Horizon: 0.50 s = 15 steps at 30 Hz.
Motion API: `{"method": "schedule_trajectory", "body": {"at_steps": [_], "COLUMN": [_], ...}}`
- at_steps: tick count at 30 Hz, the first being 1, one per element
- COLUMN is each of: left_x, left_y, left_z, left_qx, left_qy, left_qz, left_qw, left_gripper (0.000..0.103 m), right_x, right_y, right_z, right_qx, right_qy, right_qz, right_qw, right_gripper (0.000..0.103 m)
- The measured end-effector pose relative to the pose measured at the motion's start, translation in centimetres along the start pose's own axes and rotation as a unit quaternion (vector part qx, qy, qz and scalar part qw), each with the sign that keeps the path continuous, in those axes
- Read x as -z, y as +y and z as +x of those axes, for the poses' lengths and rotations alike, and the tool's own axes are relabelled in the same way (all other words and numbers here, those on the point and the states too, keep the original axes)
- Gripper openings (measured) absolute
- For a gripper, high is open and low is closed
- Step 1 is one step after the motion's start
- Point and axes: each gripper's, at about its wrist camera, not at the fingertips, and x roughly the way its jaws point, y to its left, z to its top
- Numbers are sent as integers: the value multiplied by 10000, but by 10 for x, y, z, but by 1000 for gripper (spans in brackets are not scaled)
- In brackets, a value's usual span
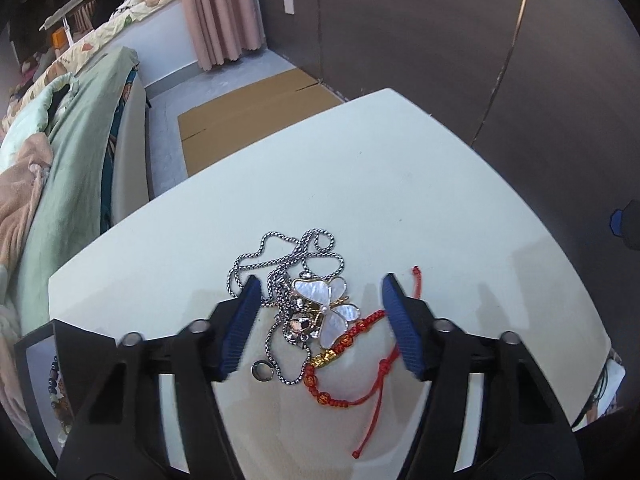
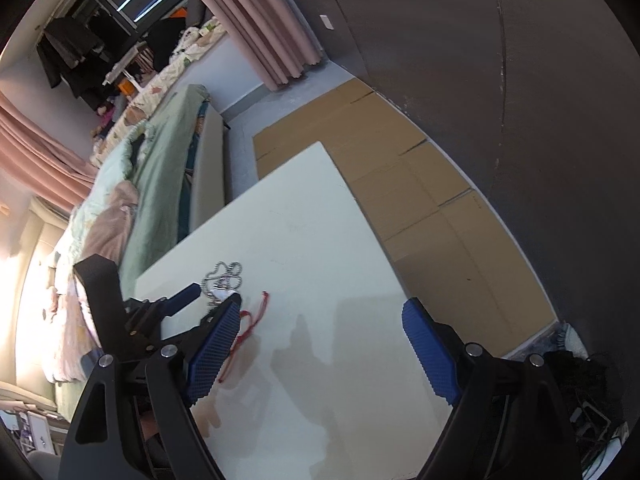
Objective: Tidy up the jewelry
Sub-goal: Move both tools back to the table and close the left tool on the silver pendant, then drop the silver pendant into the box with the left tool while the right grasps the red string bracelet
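Observation:
A tangle of jewelry lies on the white table: a silver chain, a mother-of-pearl butterfly pendant, a red braided bracelet with gold beads and a small silver ring. My left gripper is low over the pile and open, with its blue pads either side of the pendant and chain, not pressing them. In the right wrist view the chain and red cord lie beyond my right gripper. It is open over bare tabletop with nothing between its fingers.
A black-framed tray holding beads sits at the table's near left corner. A bed with green bedding runs along the left. Flat cardboard covers the floor past the table, before a dark wall. Cables lie at the lower right.

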Motion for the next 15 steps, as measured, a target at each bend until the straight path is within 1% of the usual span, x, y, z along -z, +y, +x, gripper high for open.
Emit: {"method": "schedule_trajectory", "body": {"at_steps": [1,3,5,6,8,9,11,15], "left_x": [-1,-2,-1,-1,-1,-1,0,0], "left_y": [1,1,1,3,7,9,15,29], "left_z": [3,8,9,8,5,3,-5,-19], "left_qx": [-4,-1,-79,-88,46,101,186,552], "left_qy": [21,95,84,82,91,83,41,-33], "left_qz": [-13,-7,26,-9,-120,-159,-222,-497], "left_qw": [10000,10000,9999,9999,9999,9998,9996,9972], "left_gripper": [53,39,31,21,17,13,12,12], "right_x": [0,2,4,5,5,6,7,7], "right_y": [0,3,7,9,11,13,16,22], "right_z": [3,9,16,19,24,27,32,39], "right_qx": [46,103,146,160,184,192,193,182], "right_qy": [30,99,165,200,243,276,320,370], "right_qz": [-1,-17,-58,-81,-111,-121,-136,-178], "right_qw": [10000,9999,9997,9996,9995,9994,9992,9990], "right_gripper": [79,78,78,77,77,76,75,71]}}
